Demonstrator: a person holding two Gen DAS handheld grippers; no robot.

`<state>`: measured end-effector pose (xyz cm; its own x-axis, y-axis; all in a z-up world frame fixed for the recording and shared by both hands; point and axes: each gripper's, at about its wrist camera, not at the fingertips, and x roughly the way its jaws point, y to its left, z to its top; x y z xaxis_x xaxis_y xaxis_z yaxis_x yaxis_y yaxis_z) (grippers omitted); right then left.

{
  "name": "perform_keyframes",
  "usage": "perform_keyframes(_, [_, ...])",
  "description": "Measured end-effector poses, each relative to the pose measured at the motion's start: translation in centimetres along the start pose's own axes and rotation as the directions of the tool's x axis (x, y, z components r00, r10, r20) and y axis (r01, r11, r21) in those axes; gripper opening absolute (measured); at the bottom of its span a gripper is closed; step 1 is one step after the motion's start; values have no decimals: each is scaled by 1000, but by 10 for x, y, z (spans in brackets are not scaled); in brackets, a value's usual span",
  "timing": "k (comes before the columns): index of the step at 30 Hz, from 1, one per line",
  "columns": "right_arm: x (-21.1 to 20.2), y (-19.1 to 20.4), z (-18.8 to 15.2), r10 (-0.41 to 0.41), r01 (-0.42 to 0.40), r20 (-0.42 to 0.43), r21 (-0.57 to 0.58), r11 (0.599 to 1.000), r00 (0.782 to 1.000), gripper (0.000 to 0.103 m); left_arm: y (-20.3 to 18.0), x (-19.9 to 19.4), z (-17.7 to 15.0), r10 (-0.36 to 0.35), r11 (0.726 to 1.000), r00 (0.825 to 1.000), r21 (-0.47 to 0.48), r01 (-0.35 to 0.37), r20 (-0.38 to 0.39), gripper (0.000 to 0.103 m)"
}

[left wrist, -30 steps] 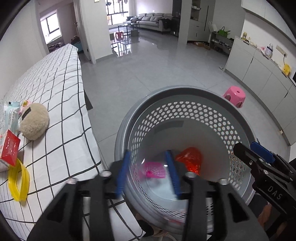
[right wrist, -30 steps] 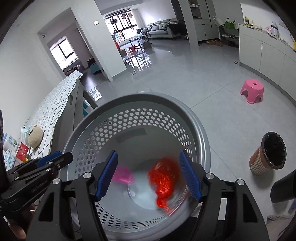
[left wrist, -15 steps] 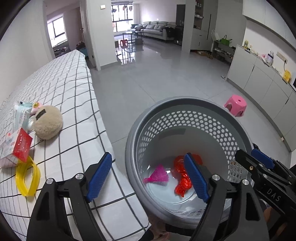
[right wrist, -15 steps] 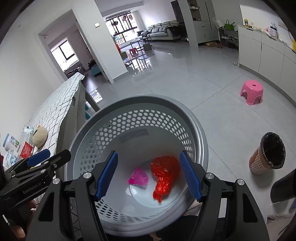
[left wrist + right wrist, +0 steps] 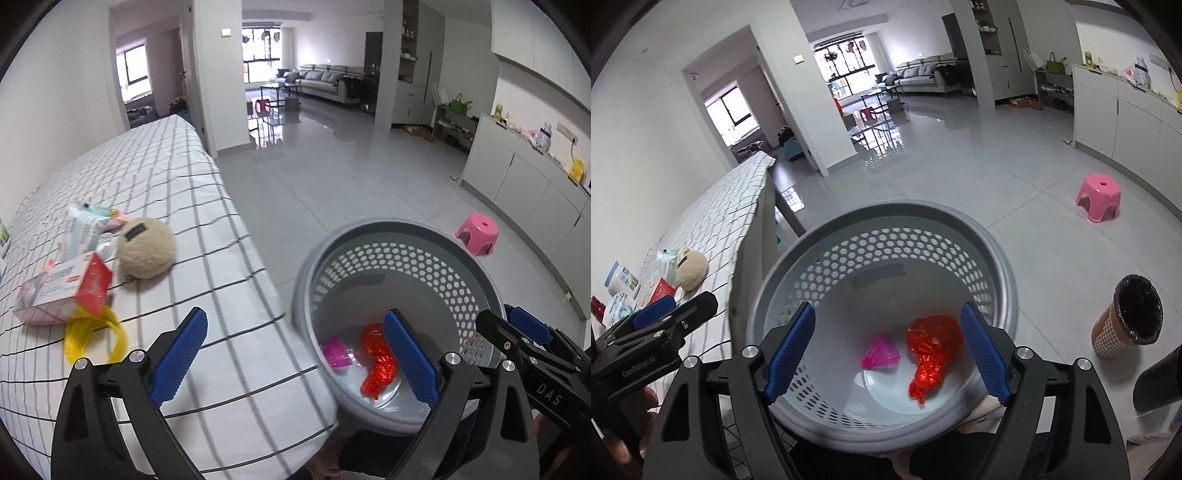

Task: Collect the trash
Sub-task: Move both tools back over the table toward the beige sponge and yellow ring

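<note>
A grey perforated basket (image 5: 995, 258) (image 5: 476, 269) stands on the floor beside the table. On its bottom lie a crumpled red wrapper (image 5: 931, 347) (image 5: 378, 356) and a small pink piece (image 5: 881, 354) (image 5: 334, 352). My right gripper (image 5: 886, 354) hangs over the basket, its jaws opening with nothing pressed between them. My left gripper (image 5: 295, 358) hovers over the table edge and basket rim, jaws opening wide and empty. On the checked tablecloth (image 5: 207, 206) lie a yellow band (image 5: 94, 338), a red and pink box (image 5: 66, 290), a white packet (image 5: 83, 230) and a beige plush ball (image 5: 146, 247).
A pink stool (image 5: 1099, 197) (image 5: 478, 234) stands on the grey floor to the right. A patterned bin with a black liner (image 5: 1128, 321) stands near the basket. White cabinets (image 5: 524, 184) line the right wall. Bottles (image 5: 622, 280) stand at the table's left.
Both grippers opened wider and rose. The red wrapper and pink piece fell and settled on the basket bottom. The left view swung left, showing more of the table.
</note>
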<state>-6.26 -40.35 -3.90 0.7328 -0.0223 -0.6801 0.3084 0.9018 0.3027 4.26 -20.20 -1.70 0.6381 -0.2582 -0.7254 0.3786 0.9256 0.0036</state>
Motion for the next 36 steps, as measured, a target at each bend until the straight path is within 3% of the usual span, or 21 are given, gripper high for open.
perform_keyframes(11, [7,72,-7,119,-120,-14,-119,986,993,80,82,-29,-14,131,986,991,-113,-126,33,96])
perform_keyframes(21, [42,154,0,238,-255,-95,-260,931,967,80,170,-43,-33,280,926,960,-262,-272,-5,96])
perform_keyframes(36, [120,239,36,278,-363,-245,-455,813,929,80,211,-55,-53,365,858,928,-358,-368,-79,96])
